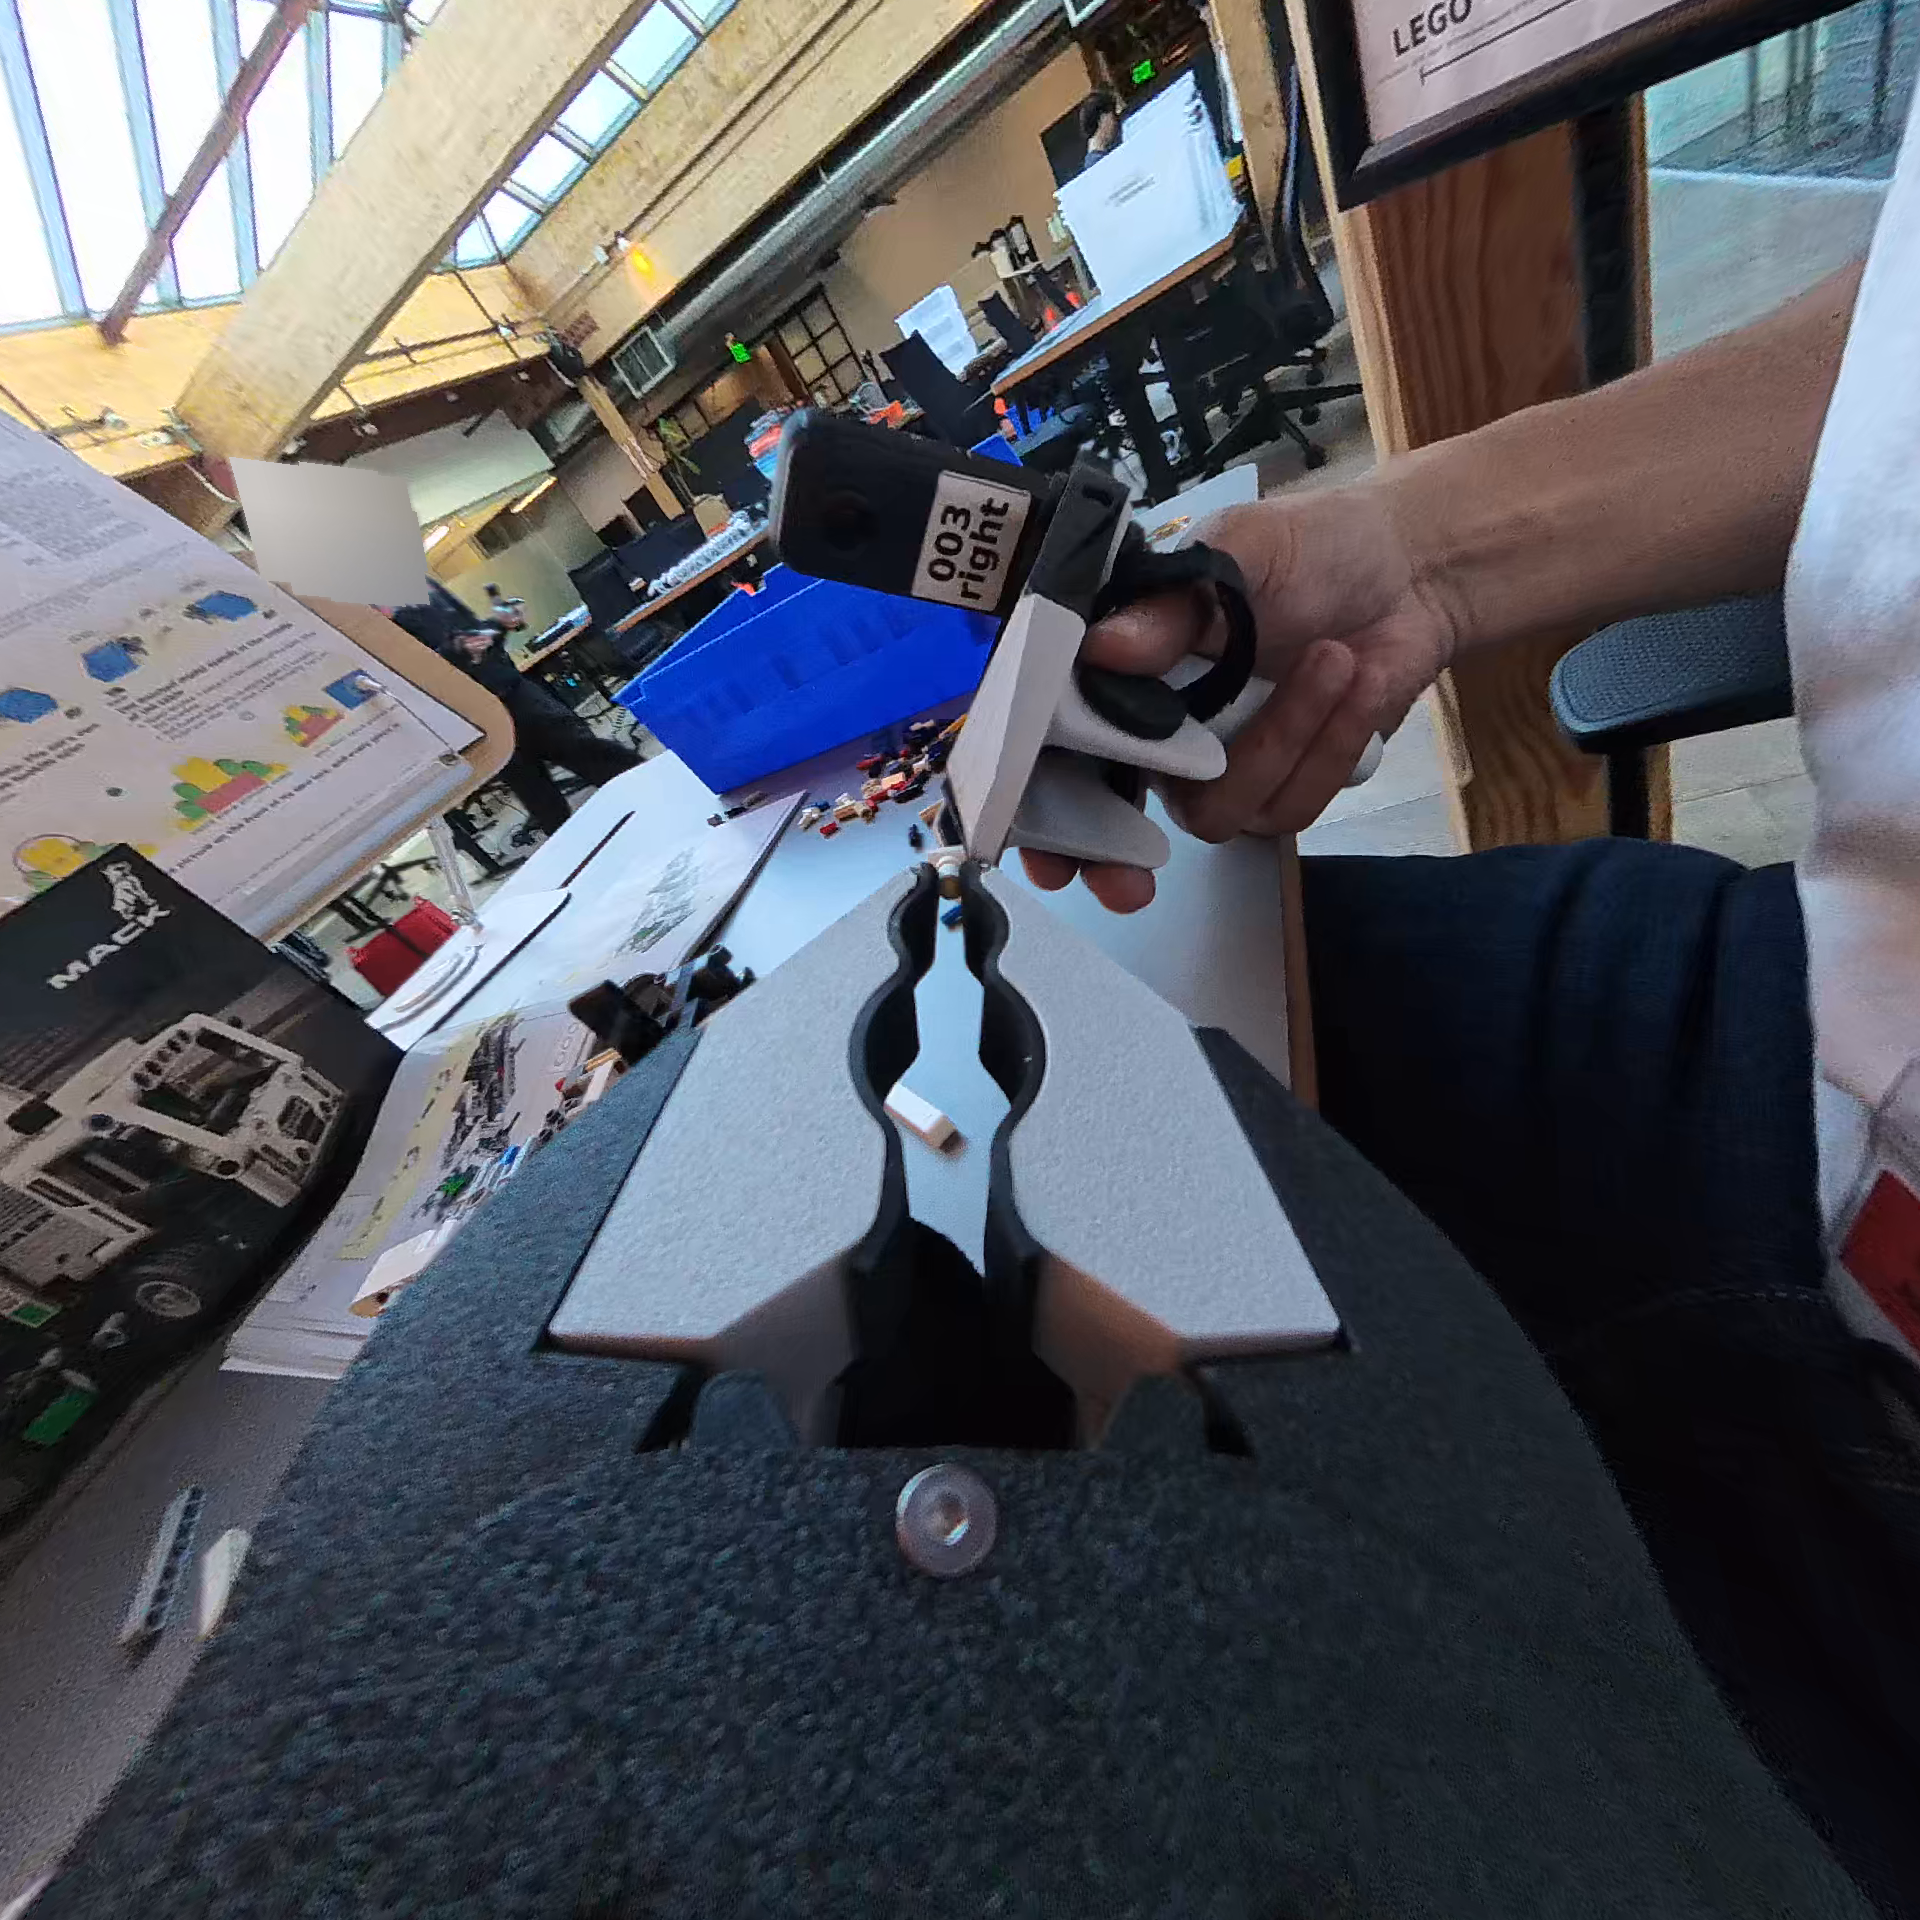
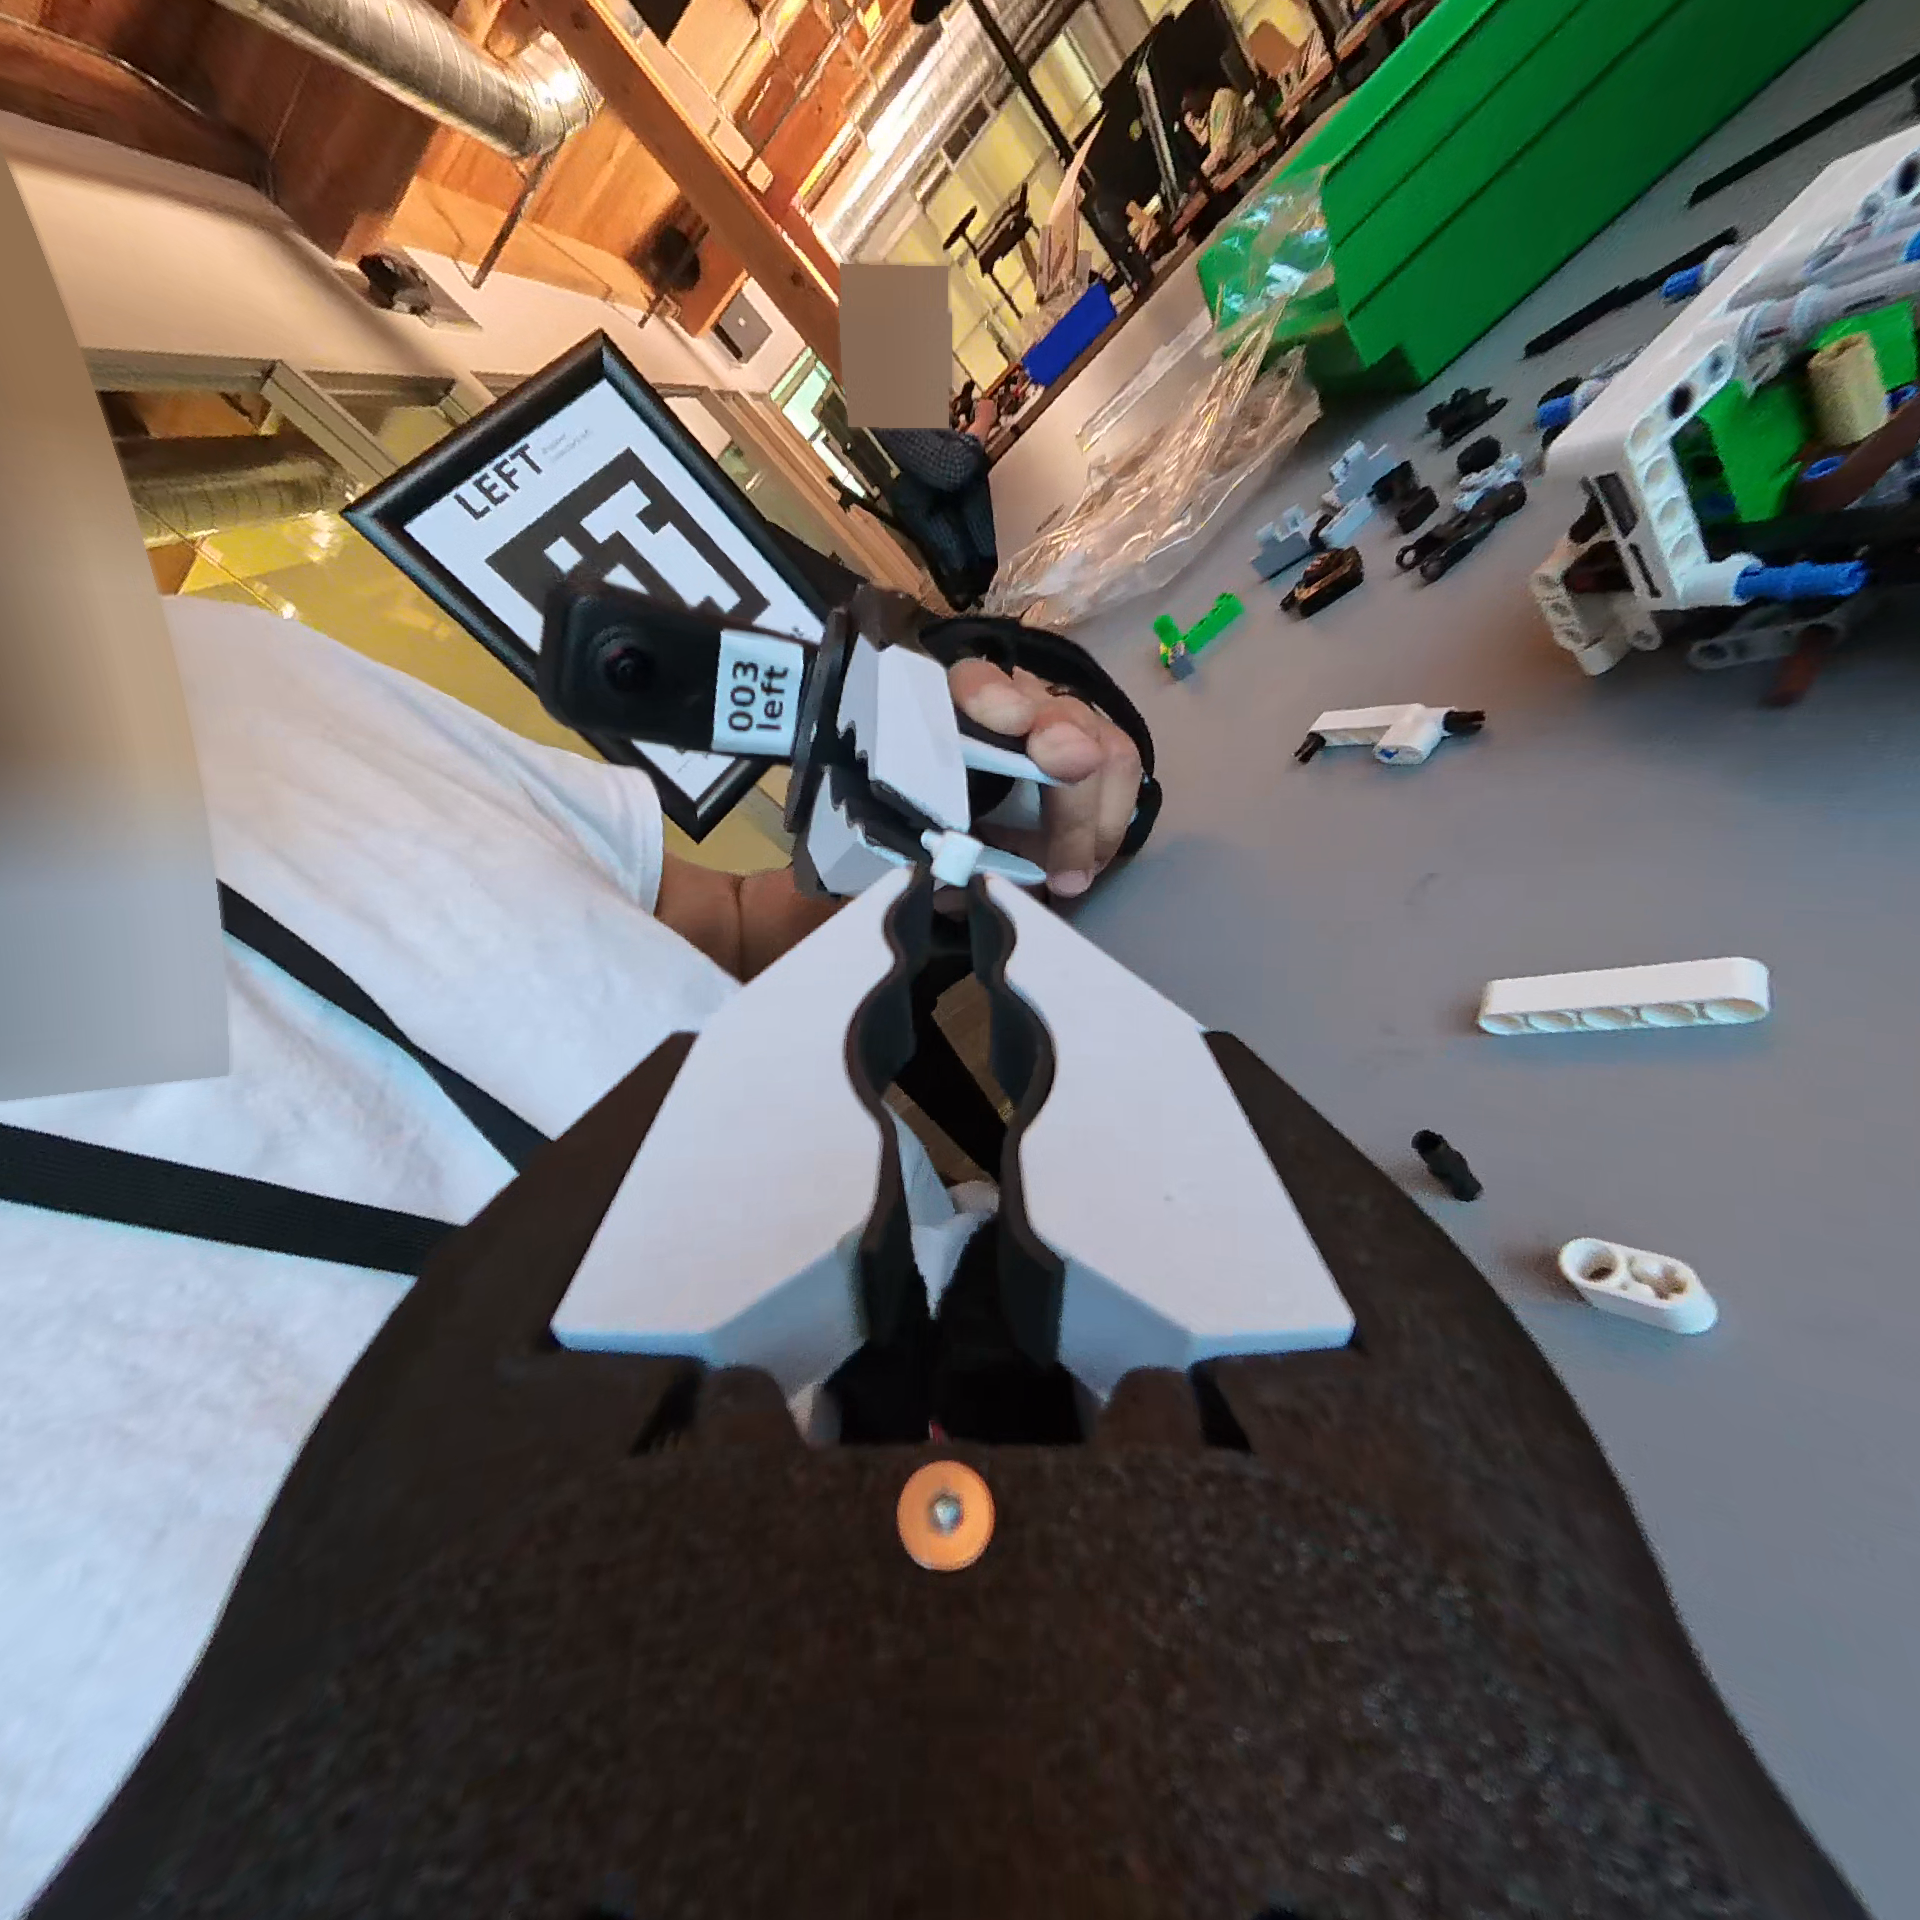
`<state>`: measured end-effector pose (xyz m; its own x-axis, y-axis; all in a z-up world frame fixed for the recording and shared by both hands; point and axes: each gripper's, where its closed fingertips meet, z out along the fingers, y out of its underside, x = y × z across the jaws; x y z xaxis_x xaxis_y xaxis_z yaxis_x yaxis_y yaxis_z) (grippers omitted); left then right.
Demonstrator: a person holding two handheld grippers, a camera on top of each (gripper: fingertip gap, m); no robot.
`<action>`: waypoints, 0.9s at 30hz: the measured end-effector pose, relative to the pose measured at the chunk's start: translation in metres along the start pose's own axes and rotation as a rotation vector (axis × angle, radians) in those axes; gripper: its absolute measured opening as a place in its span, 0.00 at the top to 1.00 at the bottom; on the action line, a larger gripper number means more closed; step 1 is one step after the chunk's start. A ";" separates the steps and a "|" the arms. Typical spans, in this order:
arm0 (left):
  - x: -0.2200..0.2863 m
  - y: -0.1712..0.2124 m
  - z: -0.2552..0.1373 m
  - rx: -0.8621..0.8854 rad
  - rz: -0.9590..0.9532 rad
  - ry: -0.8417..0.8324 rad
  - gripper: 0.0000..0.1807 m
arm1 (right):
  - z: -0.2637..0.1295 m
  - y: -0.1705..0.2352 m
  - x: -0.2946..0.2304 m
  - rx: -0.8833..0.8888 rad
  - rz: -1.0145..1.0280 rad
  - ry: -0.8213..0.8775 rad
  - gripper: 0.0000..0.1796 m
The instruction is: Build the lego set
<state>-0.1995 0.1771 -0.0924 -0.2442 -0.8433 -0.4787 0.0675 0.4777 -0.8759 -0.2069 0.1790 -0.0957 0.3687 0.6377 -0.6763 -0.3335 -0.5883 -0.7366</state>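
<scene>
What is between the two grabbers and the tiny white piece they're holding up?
Nothing visible. The left gripper and right gripper meet tip to tip on the small white piece, raised above the grey table, nothing between.

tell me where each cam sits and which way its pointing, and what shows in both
Left wrist view: sits on the left gripper, looking along its fingers across the grey table toward the blue bin; shows the person's right hand holding the right gripper.
Right wrist view: sits on the right gripper, facing back toward the person's white shirt; shows the left hand with the left gripper.
Shared: both grippers meet tip to tip at a small white piece over the table.
</scene>
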 end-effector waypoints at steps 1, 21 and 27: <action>0.000 0.001 0.000 -0.001 0.010 -0.008 0.99 | 0.000 0.001 0.001 -0.001 -0.002 0.011 0.98; 0.004 0.001 -0.005 0.011 0.053 -0.015 0.99 | -0.001 -0.003 -0.001 0.017 0.054 -0.043 0.91; 0.001 0.006 -0.003 -0.021 0.035 -0.026 0.99 | 0.004 0.001 0.006 -0.001 0.005 0.034 0.97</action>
<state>-0.2020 0.1796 -0.0976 -0.2172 -0.8319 -0.5106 0.0547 0.5119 -0.8573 -0.2085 0.1841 -0.1000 0.3967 0.6173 -0.6794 -0.3348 -0.5918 -0.7333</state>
